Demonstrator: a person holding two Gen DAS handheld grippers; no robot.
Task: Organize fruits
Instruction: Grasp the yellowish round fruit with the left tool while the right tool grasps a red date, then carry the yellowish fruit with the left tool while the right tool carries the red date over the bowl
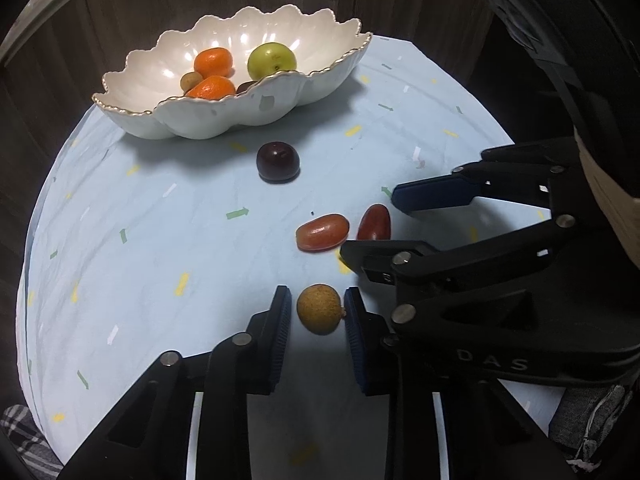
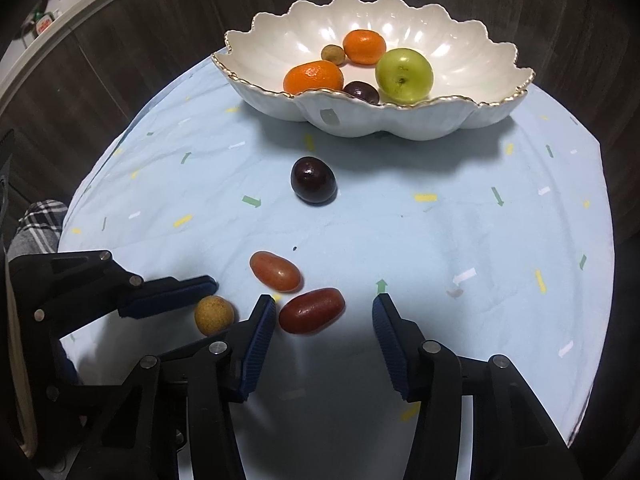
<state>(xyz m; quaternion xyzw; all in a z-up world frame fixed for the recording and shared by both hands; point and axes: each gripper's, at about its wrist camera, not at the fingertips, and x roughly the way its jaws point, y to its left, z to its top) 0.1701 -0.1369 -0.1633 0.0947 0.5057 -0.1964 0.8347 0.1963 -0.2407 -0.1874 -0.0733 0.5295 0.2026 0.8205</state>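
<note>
Counting two oranges (image 2: 313, 76) (image 2: 365, 46), two red grapes (image 2: 275, 271) (image 2: 311, 311).

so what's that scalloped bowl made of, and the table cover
Scalloped bowl: looks like glazed ceramic or porcelain, with glossy white highlights and a gold-trimmed rim. Table cover: seemingly thin matte fabric, light blue with printed dashes and arrows, showing fine creases.

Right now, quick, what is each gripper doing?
Left gripper: closed on the small tan fruit.
Right gripper: open, the darker red oval fruit between its fingers, not gripped.
</note>
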